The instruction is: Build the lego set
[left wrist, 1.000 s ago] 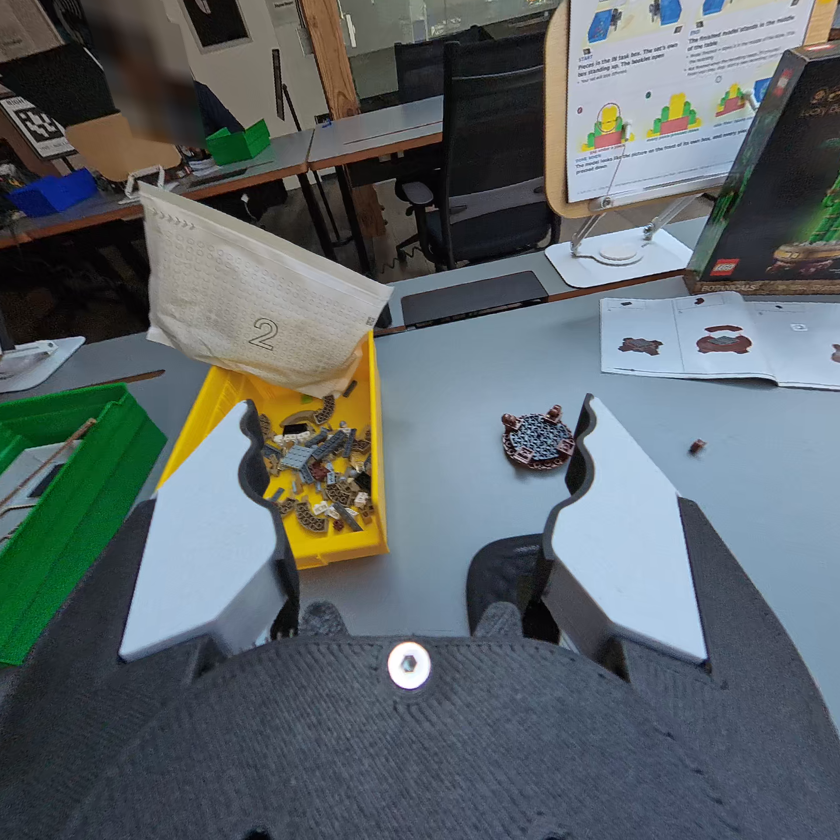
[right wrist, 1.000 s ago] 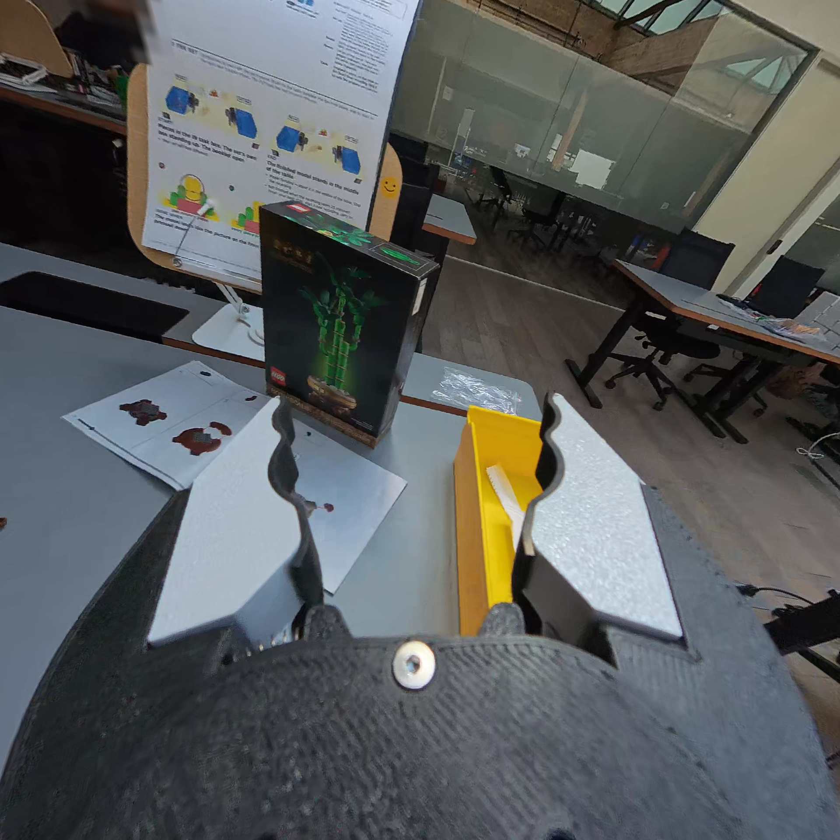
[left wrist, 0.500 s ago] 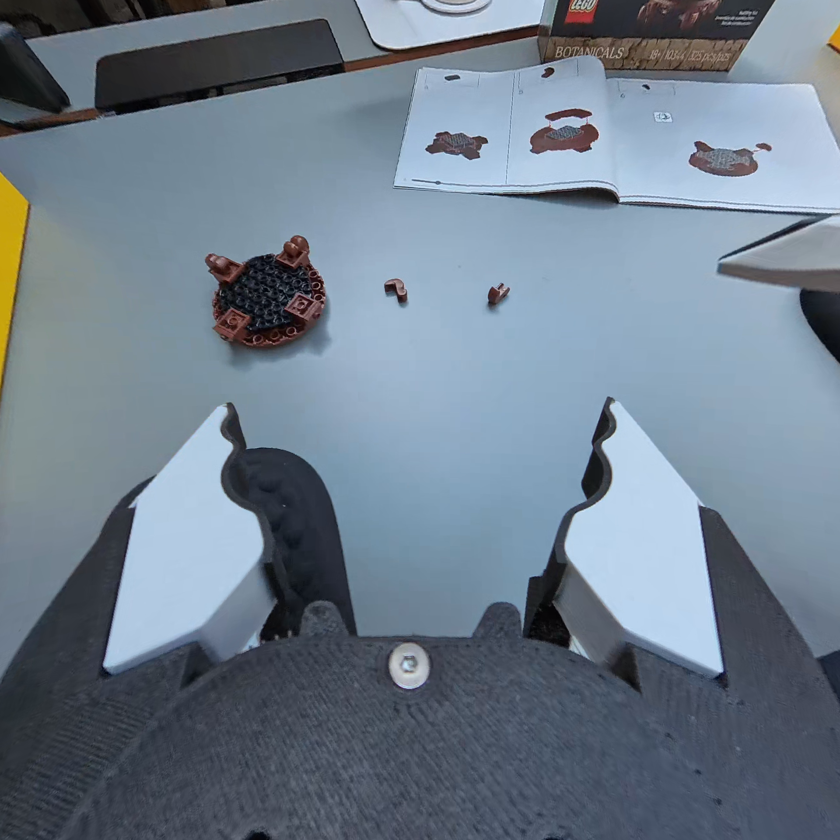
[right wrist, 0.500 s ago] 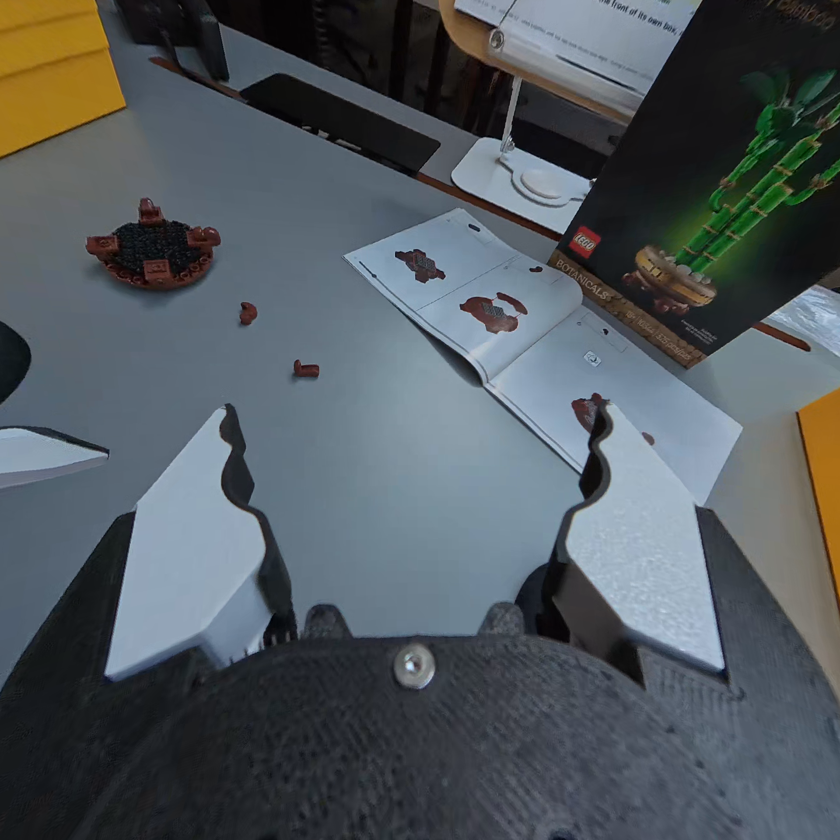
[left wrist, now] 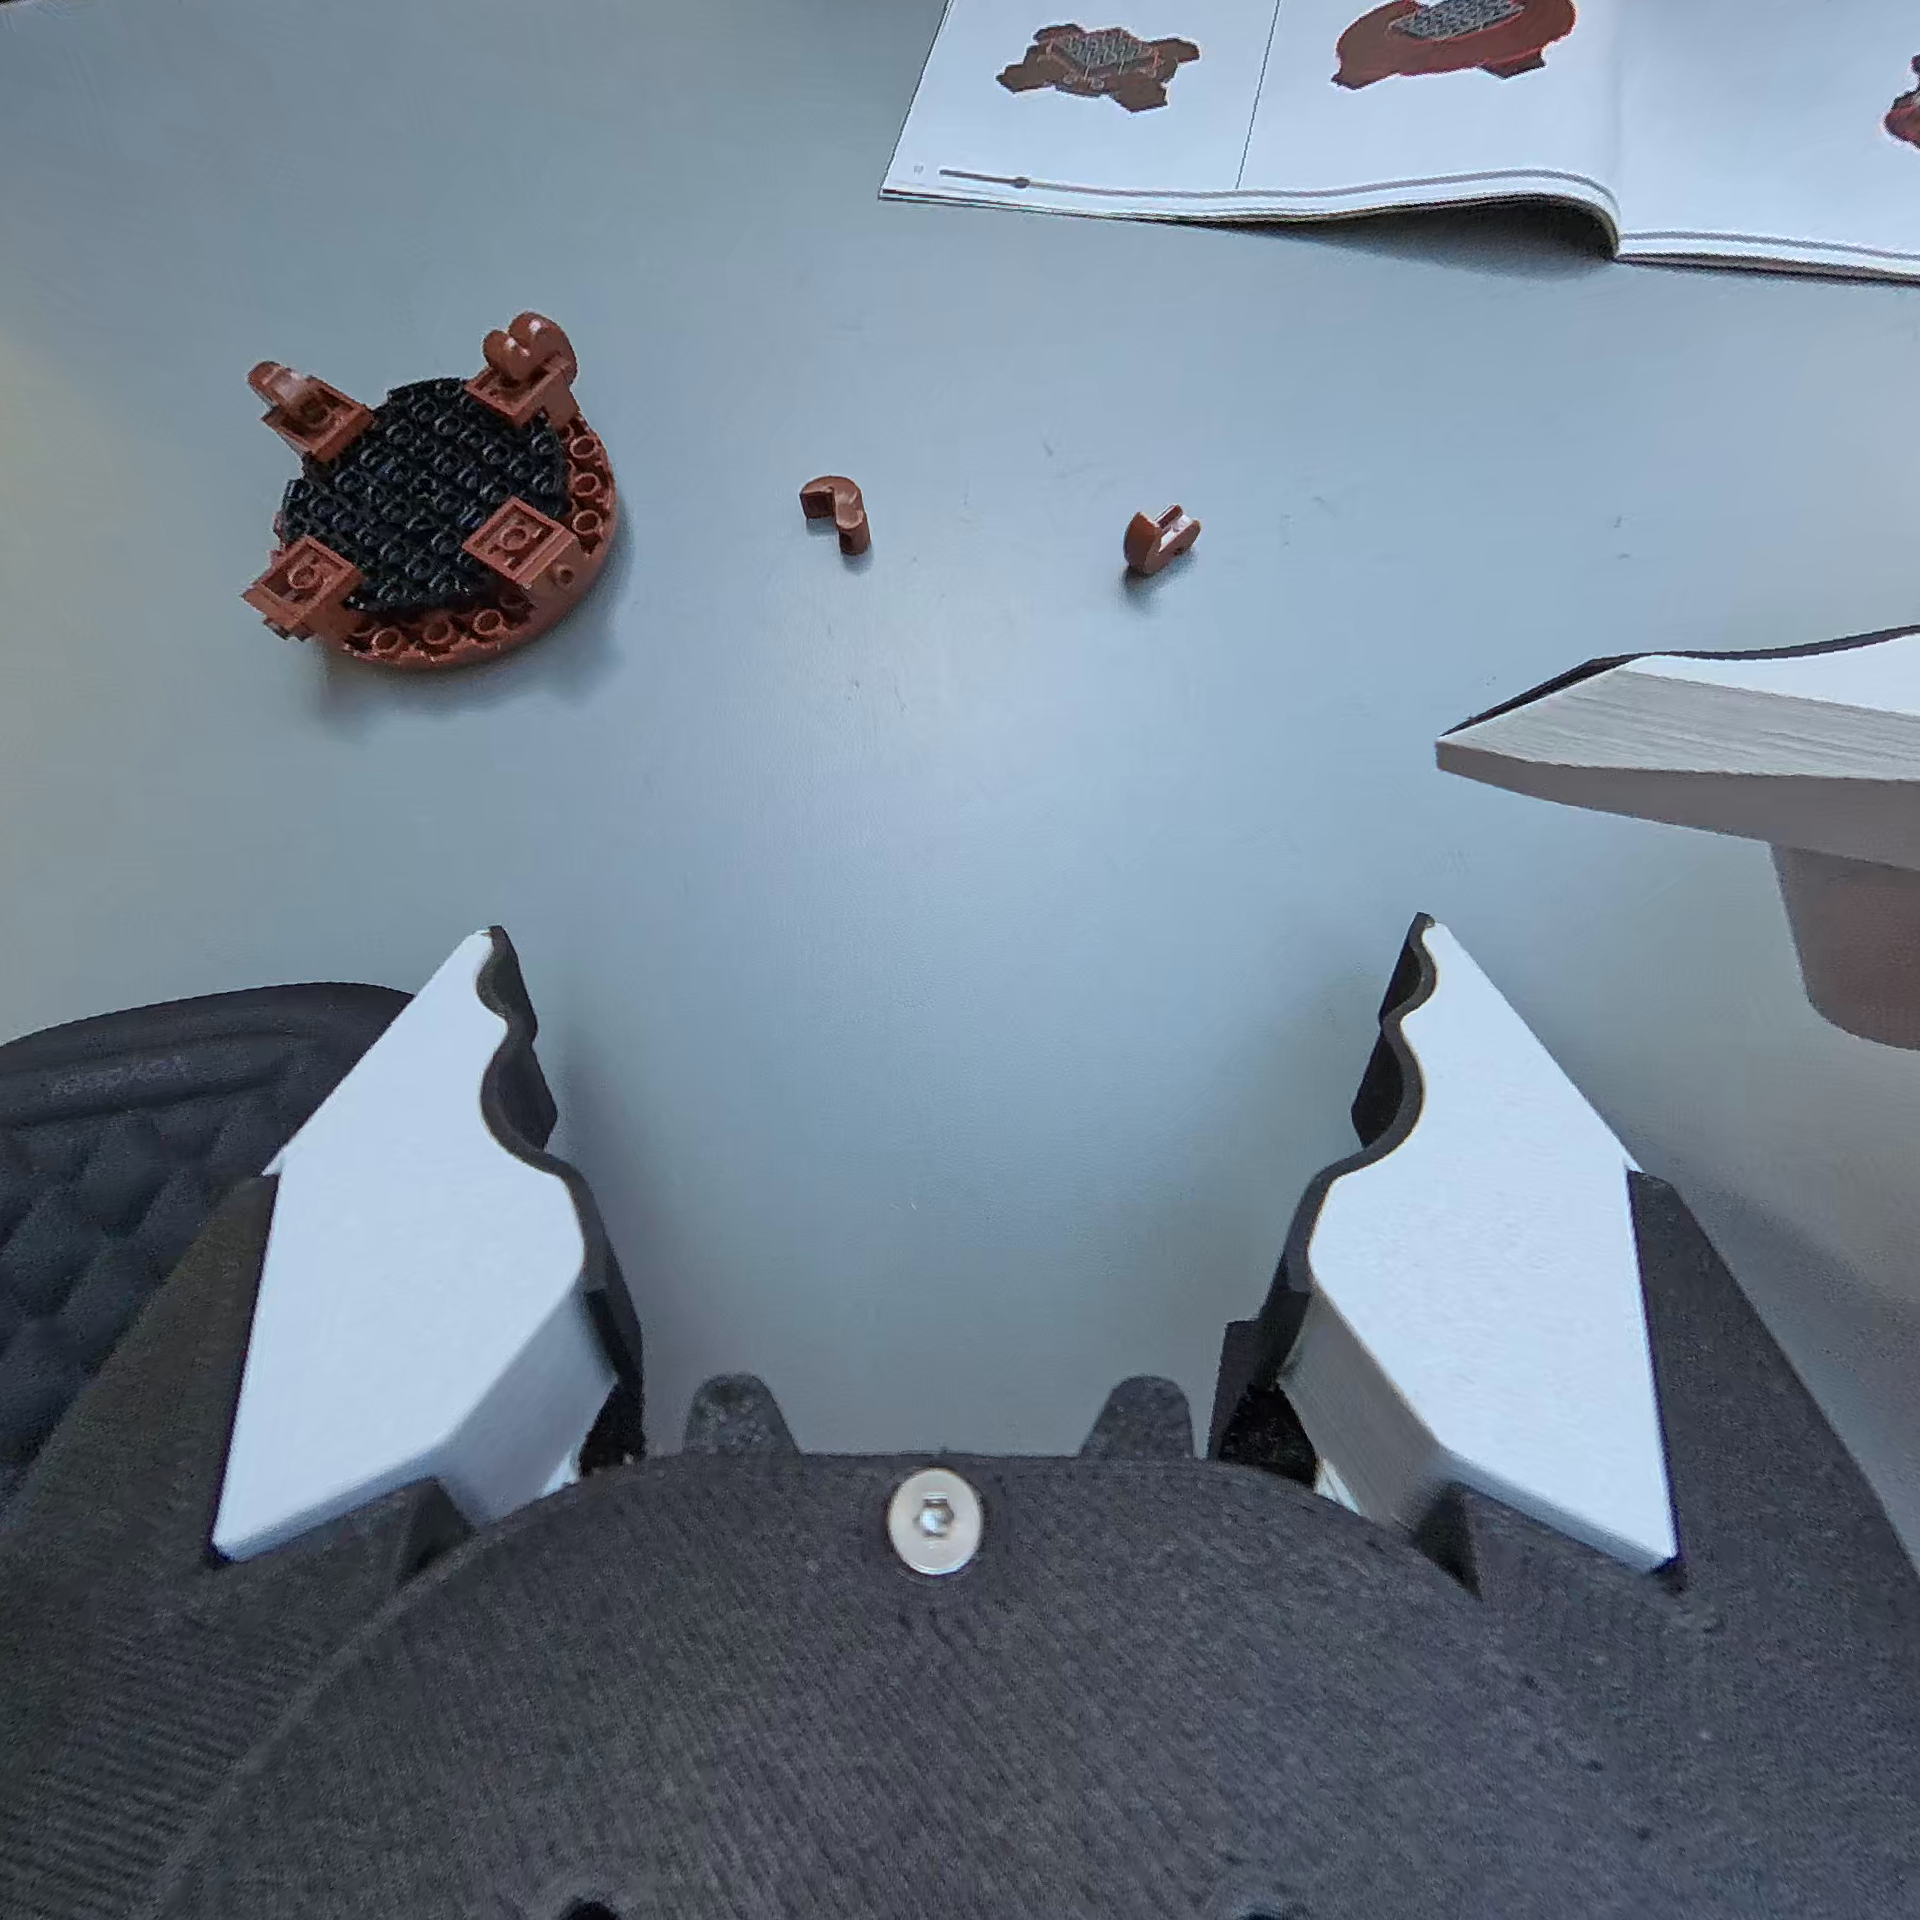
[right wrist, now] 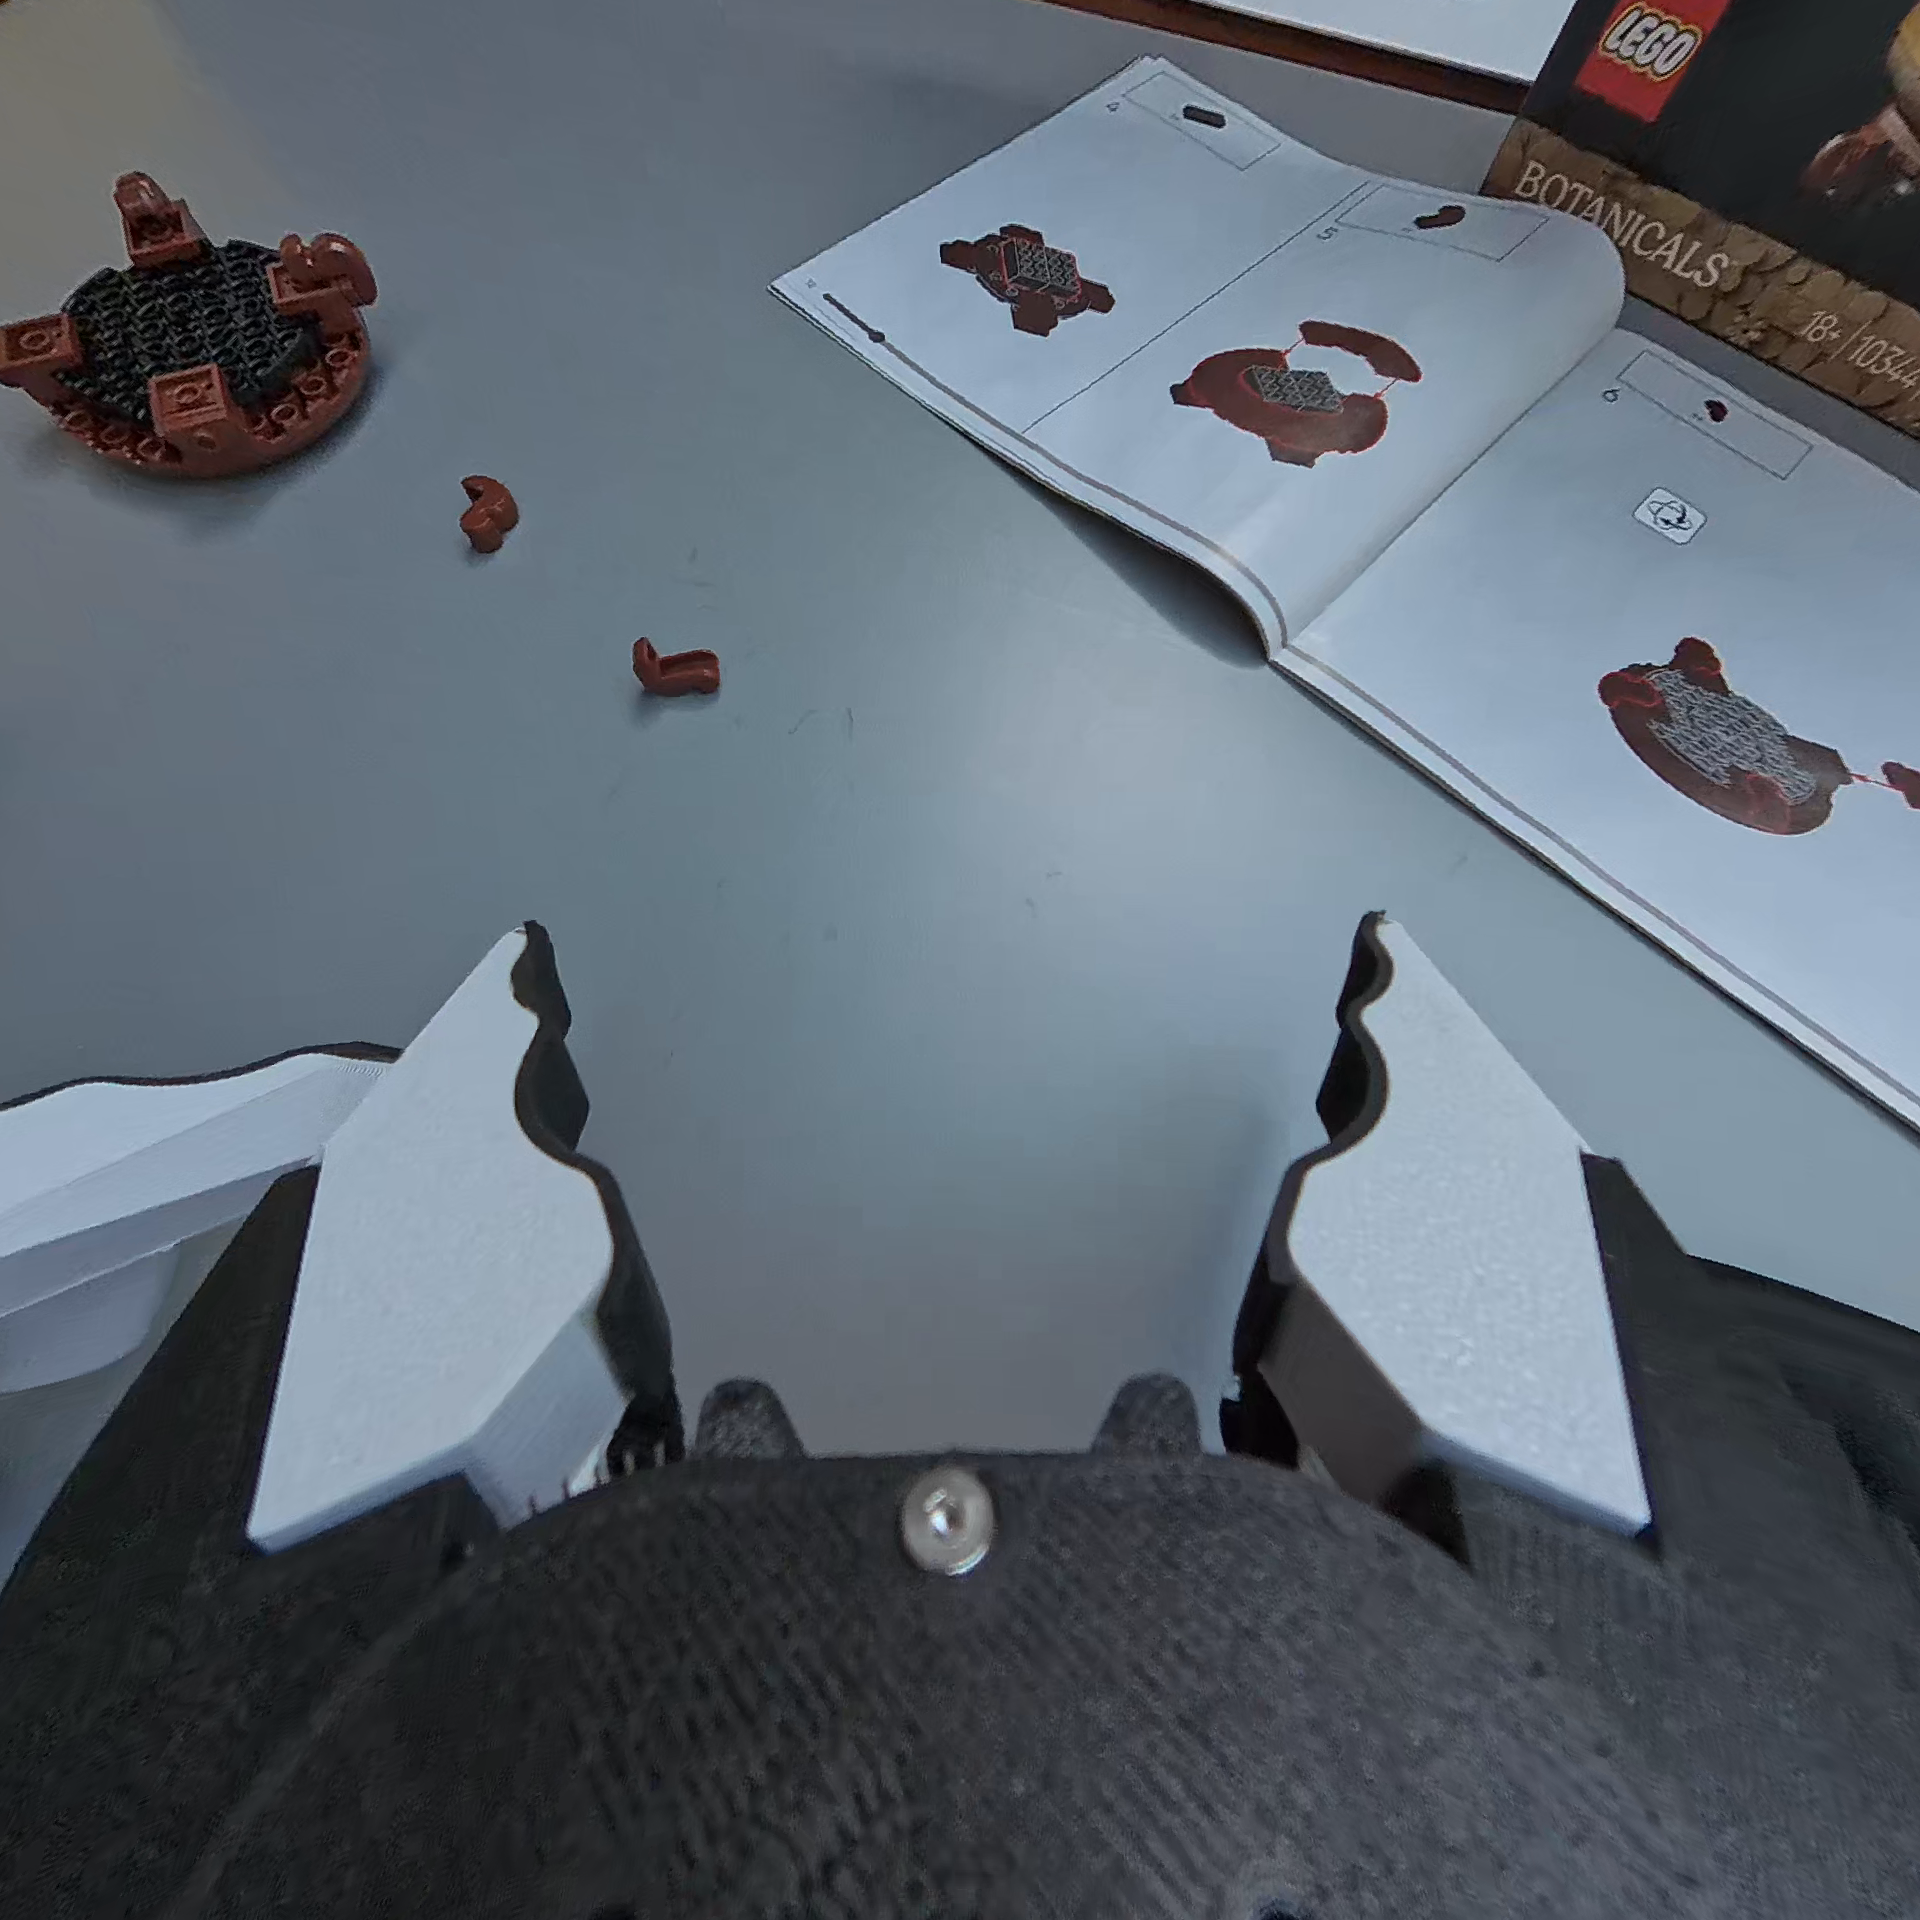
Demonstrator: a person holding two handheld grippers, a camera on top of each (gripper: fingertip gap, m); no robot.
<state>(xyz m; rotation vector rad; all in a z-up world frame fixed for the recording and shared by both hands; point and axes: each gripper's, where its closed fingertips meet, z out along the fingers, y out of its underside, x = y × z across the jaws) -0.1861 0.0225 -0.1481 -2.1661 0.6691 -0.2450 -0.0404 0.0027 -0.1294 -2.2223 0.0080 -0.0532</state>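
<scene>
A round brown base with a black studded centre and brown clips (left wrist: pixel 431 509) sits on the grey table, also in the right wrist view (right wrist: pixel 187 343). Two small loose brown pieces lie to its right: one (left wrist: pixel 836 509) (right wrist: pixel 486 511) nearer the base, one (left wrist: pixel 1161 538) (right wrist: pixel 675 667) farther right. My left gripper (left wrist: pixel 961 940) is open and empty, low over bare table short of the pieces. My right gripper (right wrist: pixel 951 930) is open and empty, close beside the left one. One of its fingers (left wrist: pixel 1683 727) shows at the right edge of the left wrist view.
An open instruction booklet (right wrist: pixel 1403 436) (left wrist: pixel 1455 125) lies at the back right of the table. The dark set box (right wrist: pixel 1745 156) stands behind it. A finger of the left gripper (right wrist: pixel 156 1132) shows at the left edge of the right wrist view.
Both grippers have swung from the bins to the table middle and come down closer to the base and loose pieces. Both stay open.
</scene>
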